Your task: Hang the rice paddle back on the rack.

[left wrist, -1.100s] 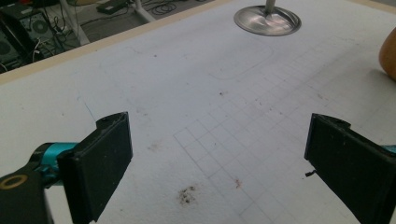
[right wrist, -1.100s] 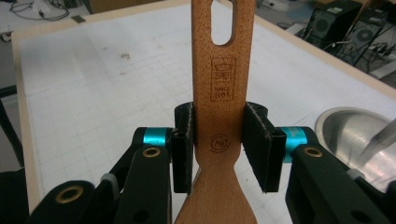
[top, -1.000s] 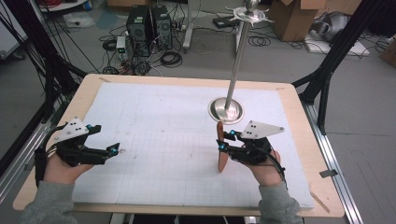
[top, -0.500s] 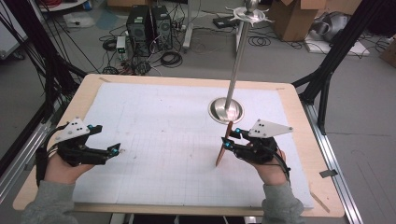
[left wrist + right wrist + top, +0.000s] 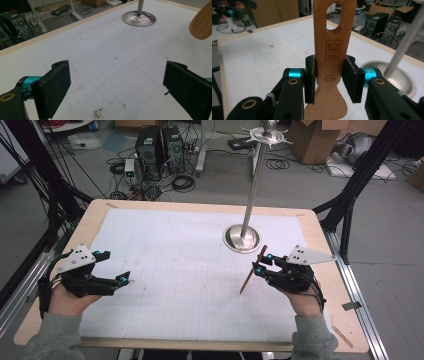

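Nearest in the right gripper view, the right hand-held gripper (image 5: 329,82) pinches a flat wooden spatula (image 5: 332,50) by its handle, one black pad pressing on each narrow edge, just above where the handle flares into the blade. The handle rises from the jaws to an oval hanging hole (image 5: 335,18) near its top, and the blade hangs below them. In the high view the spatula (image 5: 252,270) is a thin slanted line in front of the right hand-held gripper (image 5: 260,269), lifted off the tabletop (image 5: 165,265); whether its lower tip touches the white gridded sheet I cannot tell.

The spatula looks light and stiff, one piece of smooth, dry wood, so it should neither bend nor crush in a firm pinch. It is not fragile. Held by its edges it could pivot between the pads if the blade knocks something, so the best hold is probably where it is now: low on the handle, near the blade, leaving the hole free.

The left hand-held gripper (image 5: 125,280) lies low over the sheet with its jaws spread wide and nothing between them.

Farther off stands a metal stand (image 5: 242,237), a round base with a tall pole carrying small prongs at its top (image 5: 269,135). The hole would probably suit one of those.
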### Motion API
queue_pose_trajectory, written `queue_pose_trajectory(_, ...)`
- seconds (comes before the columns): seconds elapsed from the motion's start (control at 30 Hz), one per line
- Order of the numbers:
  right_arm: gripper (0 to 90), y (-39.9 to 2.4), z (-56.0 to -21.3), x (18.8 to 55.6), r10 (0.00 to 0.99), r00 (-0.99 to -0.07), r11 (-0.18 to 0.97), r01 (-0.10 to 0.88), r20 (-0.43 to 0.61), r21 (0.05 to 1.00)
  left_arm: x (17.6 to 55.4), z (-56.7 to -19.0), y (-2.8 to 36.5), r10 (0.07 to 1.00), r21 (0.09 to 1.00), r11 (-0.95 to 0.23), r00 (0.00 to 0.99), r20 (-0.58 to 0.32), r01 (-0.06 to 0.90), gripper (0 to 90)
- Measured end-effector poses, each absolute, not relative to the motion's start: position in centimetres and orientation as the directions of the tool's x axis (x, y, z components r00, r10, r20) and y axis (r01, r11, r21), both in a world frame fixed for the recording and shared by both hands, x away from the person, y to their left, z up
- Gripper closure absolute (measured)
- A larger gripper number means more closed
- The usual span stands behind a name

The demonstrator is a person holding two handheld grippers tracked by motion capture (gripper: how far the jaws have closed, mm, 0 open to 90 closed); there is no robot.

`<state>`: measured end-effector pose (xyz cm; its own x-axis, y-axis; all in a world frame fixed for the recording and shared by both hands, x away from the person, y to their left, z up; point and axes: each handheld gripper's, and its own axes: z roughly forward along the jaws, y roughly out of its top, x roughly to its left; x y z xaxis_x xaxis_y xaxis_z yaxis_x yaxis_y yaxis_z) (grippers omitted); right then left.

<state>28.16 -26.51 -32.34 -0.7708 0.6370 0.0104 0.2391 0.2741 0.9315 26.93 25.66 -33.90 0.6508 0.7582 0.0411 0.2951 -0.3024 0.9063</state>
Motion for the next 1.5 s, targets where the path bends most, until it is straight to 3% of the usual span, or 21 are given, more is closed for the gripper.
queue_pose_trajectory(0.3, 64.8, -28.2, -31.3, 29.3, 0.58, -0.813, 0.254, 0.225, 0.038, 0.94, 27.2, -34.2, 25.0, 0.748, 0.905, -0.302, 0.663, 0.03, 0.299, 8.2)
queue_pose_trajectory(0.8, 64.9, -30.5, -29.5, 30.8, 0.619, -0.785, 0.229, 0.209, 0.023, 0.951, 27.3, -34.4, 24.6, 0.734, 0.911, -0.3, 0.678, 0.03, 0.284, 10.2)
queue_pose_trajectory(1.5, 64.9, -31.6, -26.7, 36.0, 0.657, -0.752, 0.199, 0.241, 0.054, 0.95, 27.4, -34.6, 25.0, 0.721, 0.91, -0.291, 0.693, 0.005, 0.296, 9.9)
